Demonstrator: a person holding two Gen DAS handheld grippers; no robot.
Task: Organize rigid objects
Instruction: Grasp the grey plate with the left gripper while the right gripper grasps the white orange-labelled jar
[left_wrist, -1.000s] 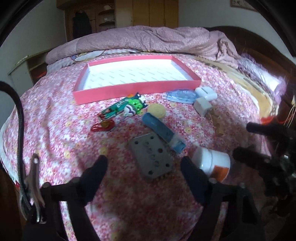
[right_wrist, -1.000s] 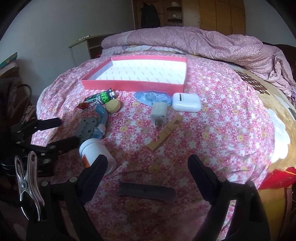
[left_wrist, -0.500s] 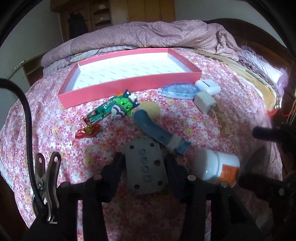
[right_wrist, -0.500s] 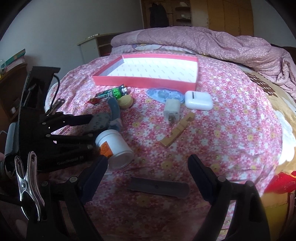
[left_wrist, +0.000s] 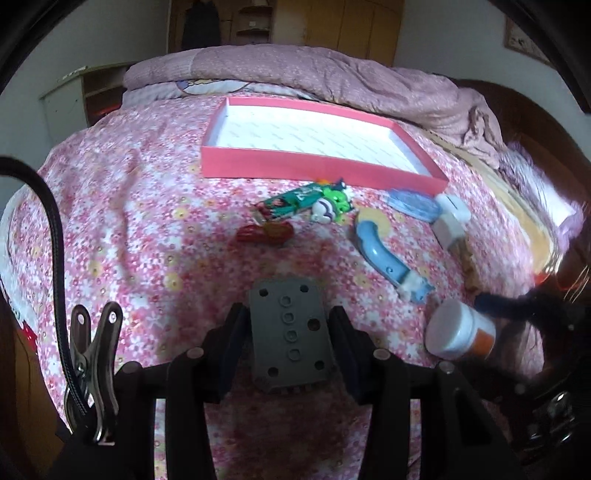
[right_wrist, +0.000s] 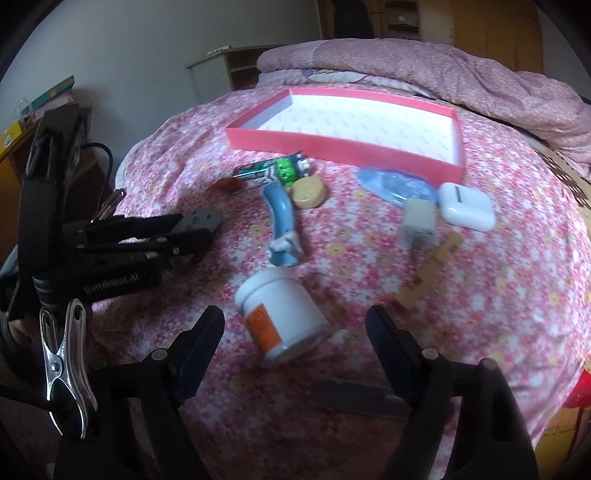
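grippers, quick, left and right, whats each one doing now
Left gripper: closed on the grey plate.
Right gripper: open, jaws just narrowing either side of the white jar, not touching it.

— What do the two handheld tools look like up close?
— The left gripper (left_wrist: 288, 332) is matte black plastic, its two fingers (left_wrist: 231, 347) thick and wedge-shaped, each fixed to its arm by a round silver screw. A shiny steel spring clip (left_wrist: 92, 373) hangs at its side, and a black cable (left_wrist: 55, 258) arcs past it.
— And the other?
— The right gripper (right_wrist: 295, 332) is the same build: black fingers (right_wrist: 388, 343), silver screw heads, a matching spring clip (right_wrist: 64, 365). Seen from it, the left tool's black body carries pale printed lettering too blurred to read.
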